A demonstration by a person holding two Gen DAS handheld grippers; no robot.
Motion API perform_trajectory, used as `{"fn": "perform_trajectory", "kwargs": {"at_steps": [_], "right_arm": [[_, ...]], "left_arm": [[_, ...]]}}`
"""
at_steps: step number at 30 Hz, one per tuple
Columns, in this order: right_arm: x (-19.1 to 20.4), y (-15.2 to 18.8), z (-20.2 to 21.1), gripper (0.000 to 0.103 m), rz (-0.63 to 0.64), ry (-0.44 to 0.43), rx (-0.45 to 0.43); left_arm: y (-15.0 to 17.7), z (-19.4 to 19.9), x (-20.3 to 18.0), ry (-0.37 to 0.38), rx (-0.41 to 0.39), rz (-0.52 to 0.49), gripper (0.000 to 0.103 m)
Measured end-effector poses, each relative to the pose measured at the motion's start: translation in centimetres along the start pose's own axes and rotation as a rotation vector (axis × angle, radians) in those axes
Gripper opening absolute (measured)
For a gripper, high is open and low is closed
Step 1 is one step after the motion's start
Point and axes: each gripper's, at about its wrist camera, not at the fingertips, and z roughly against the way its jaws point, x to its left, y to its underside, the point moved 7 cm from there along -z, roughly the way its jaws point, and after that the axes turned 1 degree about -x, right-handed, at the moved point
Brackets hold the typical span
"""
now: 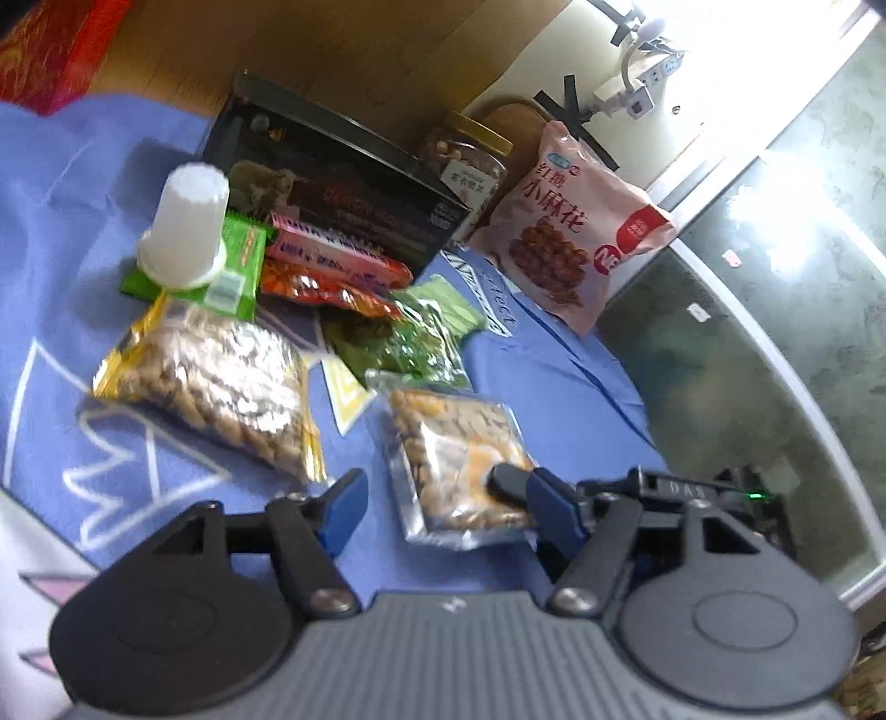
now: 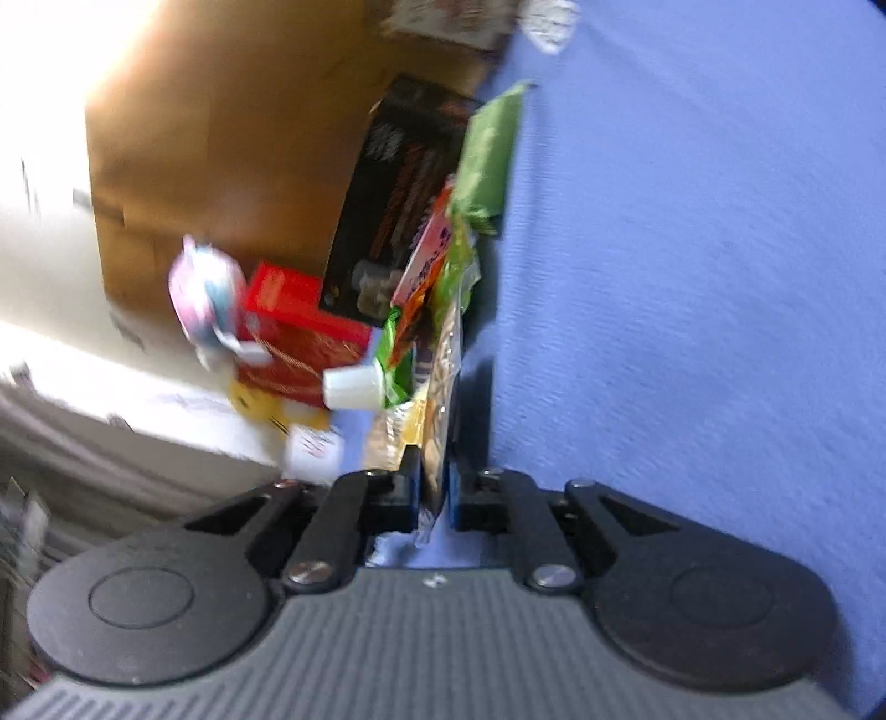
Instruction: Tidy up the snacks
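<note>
Right wrist view: right gripper (image 2: 433,493) fingers clamp the clear nut packet (image 2: 437,443) edge; left gripper (image 1: 437,504) fingers released, straddling that packet (image 1: 459,443).

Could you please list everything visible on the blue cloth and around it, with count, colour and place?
Blue cloth: one, covers the surface.
Clear nut packet: one, silver-edged, nearest, right tongs shut on its edge.
Twisted-snack bag: one, gold-trimmed, left of the nut packet.
White cup: one, upside down on the green packet.
Pink bar: one, before the black box.
Orange packet: one, below the pink bar.
Green foil bag: one, centre.
Black box: one, at the back.
Jar: one, yellow lid, behind the black box.
Pink bag: one, upright, right rear.
Red box: one, far left corner.
Left tongs: open, over the cloth.
Right tongs: shut.
</note>
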Motion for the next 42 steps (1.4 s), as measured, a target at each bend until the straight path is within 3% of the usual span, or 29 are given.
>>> {"fn": "perform_trajectory", "kwargs": {"at_steps": [2, 4, 5, 7, 10, 16, 21, 26, 30, 35, 39, 41, 42], "right_arm": [[-0.5, 0.0, 0.6, 0.012, -0.086, -0.047, 0.005], [-0.5, 0.3, 0.9, 0.012, -0.133, -0.084, 0.014], [-0.4, 0.6, 1.0, 0.012, -0.149, -0.096, 0.024], [-0.2, 1.3, 1.2, 0.012, -0.161, -0.107, 0.044], [0.5, 1.7, 1.8, 0.012, -0.125, -0.093, 0.03], [2.9, 1.1, 1.8, 0.012, -0.039, -0.103, -0.004], [5.0, 0.2, -0.1, 0.013, 0.058, -0.103, -0.005], [6.5, -1.6, -2.6, 0.013, 0.121, -0.121, 0.01], [9.0, -5.2, -5.2, 0.014, 0.18, -0.118, 0.008], [12.0, -10.3, -9.9, 0.014, 0.285, -0.03, -0.003], [12.4, -12.7, -14.2, 0.02, 0.377, 0.071, 0.007], [12.6, -13.2, -16.0, 0.033, 0.54, 0.2, -0.042], [12.5, -13.2, -16.4, 0.034, 0.605, 0.26, -0.062]], "left_arm": [[0.4, -0.1, 0.1, 0.058, 0.022, 0.057, 0.079], [0.6, -0.5, 0.1, 0.116, 0.038, 0.11, 0.076], [0.6, -0.9, -0.1, 0.143, 0.048, 0.132, 0.059], [0.5, -1.7, -0.3, 0.143, 0.068, 0.152, 0.04], [0.0, -2.1, -0.6, 0.155, 0.066, 0.153, 0.032], [-1.7, -1.0, -2.6, 0.155, 0.009, 0.07, 0.032], [-4.2, -0.1, -2.6, 0.105, -0.012, 0.017, 0.032], [-8.5, 0.0, -2.6, 0.063, -0.032, -0.021, 0.034], [-13.8, -1.1, -1.9, 0.04, -0.078, -0.026, 0.04], [-19.4, -3.6, 1.0, -0.034, -0.119, 0.012, 0.047], [-21.6, -5.3, 3.9, -0.164, -0.119, 0.024, 0.056], [-22.0, -5.7, 4.6, -0.24, -0.12, -0.017, 0.056], [-22.0, -5.4, 4.7, -0.26, -0.121, -0.034, 0.056]]}}
